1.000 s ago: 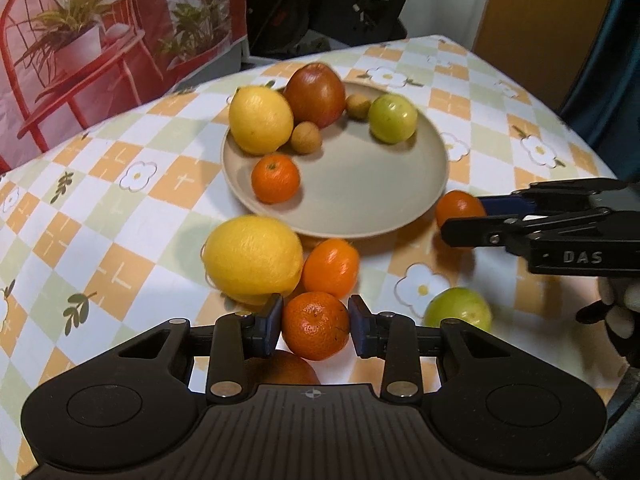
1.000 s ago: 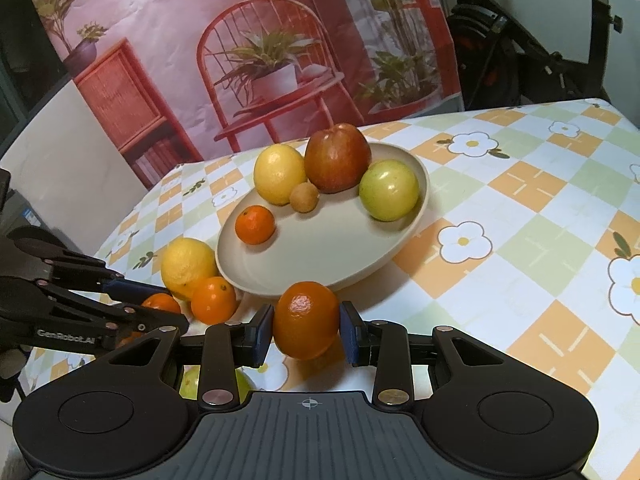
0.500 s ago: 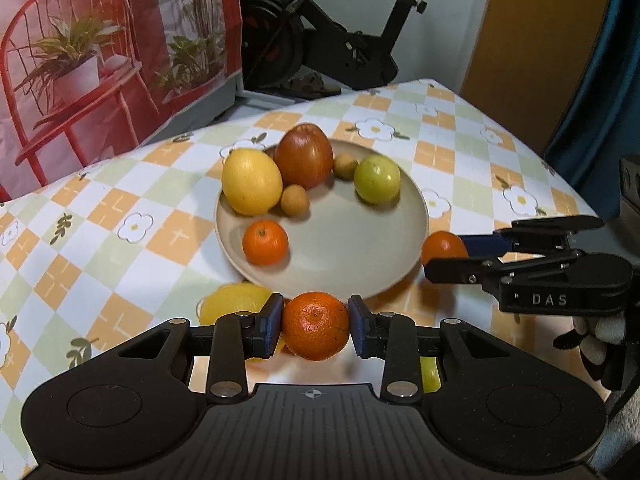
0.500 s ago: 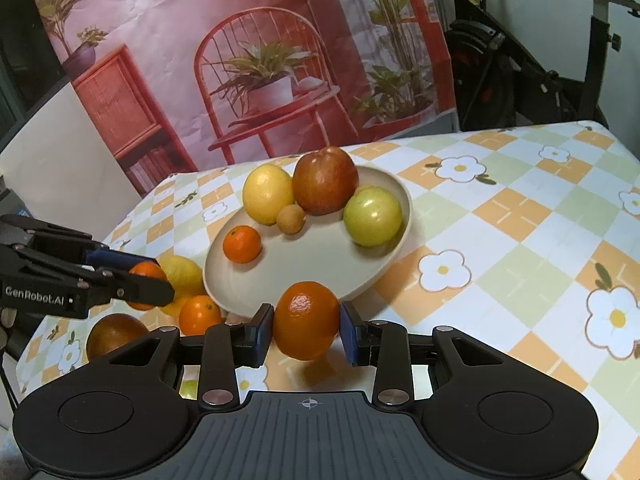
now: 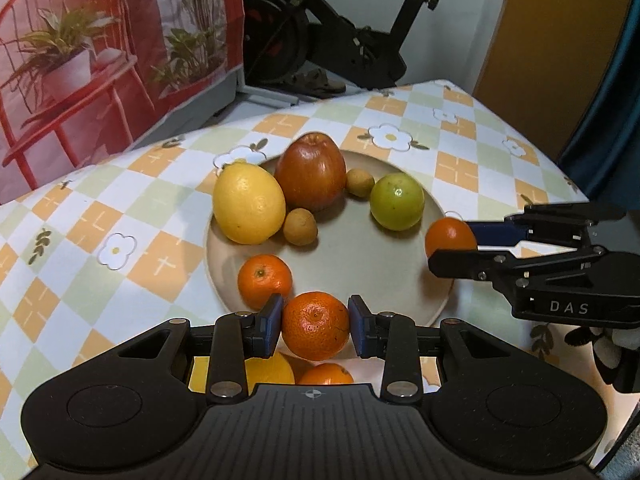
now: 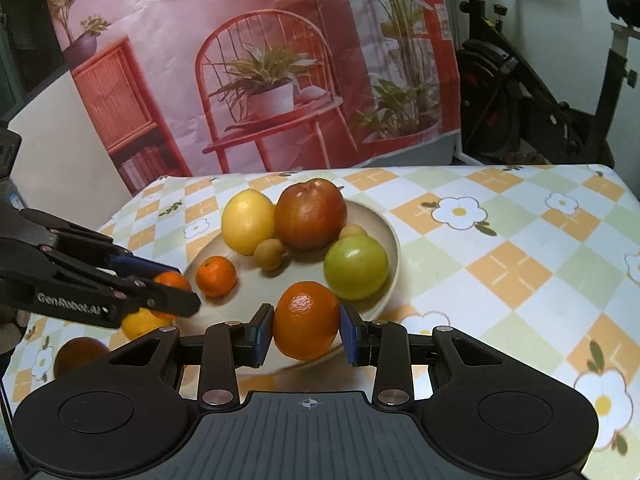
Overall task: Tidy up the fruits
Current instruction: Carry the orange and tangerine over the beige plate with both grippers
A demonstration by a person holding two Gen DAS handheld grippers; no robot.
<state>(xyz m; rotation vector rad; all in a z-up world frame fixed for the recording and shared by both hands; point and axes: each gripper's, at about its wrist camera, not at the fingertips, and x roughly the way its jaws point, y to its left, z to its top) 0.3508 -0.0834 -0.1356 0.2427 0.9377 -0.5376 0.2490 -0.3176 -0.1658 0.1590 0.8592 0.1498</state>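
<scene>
Left wrist view: your left gripper and right gripper are each squeezing an orange. Dropped near the plate's edge, one could roll off.

Checkered floral tablecloth on table; beige plate, loose citrus.

A beige plate lies on the table. On it are seen a yellow lemon, a red apple just behind, a green round fruit, two small tan fruits and one small orange near the front rim. One orange is clamped and held above the plate's near edge; another orange is likewise clamped. A second lemon and more oranges are partly hidden off the plate.
</scene>
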